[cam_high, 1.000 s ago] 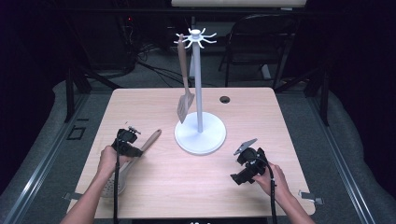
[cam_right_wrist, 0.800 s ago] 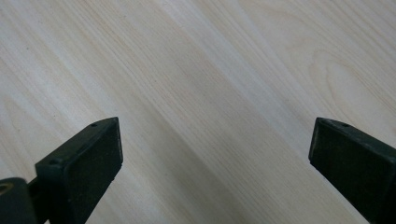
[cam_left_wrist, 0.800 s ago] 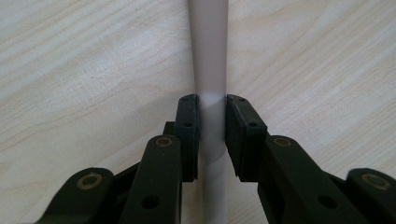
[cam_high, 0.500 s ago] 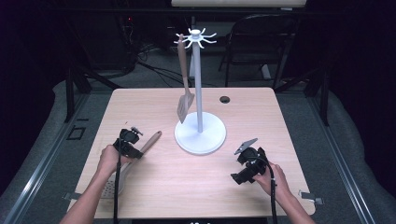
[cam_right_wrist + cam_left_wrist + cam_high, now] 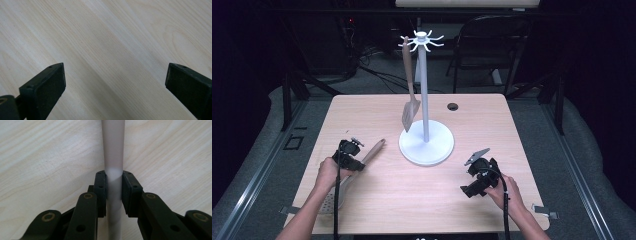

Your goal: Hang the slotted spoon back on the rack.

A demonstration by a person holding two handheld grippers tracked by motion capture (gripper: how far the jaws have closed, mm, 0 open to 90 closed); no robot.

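Note:
A skimmer lies on the table at the left, its wooden handle [image 5: 375, 149] pointing toward the stand and its perforated head [image 5: 332, 201] near the front edge. My left gripper [image 5: 353, 161] points down over the middle of it. In the left gripper view my left gripper [image 5: 114, 176] is shut on the pale handle [image 5: 113, 145], both pads pressing its sides; the jaws have just closed a little tighter. My right gripper [image 5: 471, 189] hovers at the front right. In the right gripper view it [image 5: 115, 68] stands open over bare wood with nothing between the pads.
A white hook stand [image 5: 426, 146] rises from the table's middle, with a wooden-handled spatula [image 5: 410, 114] hanging from one hook. A black cable hole [image 5: 453, 106] sits behind it. A chair [image 5: 492, 45] stands beyond the far edge.

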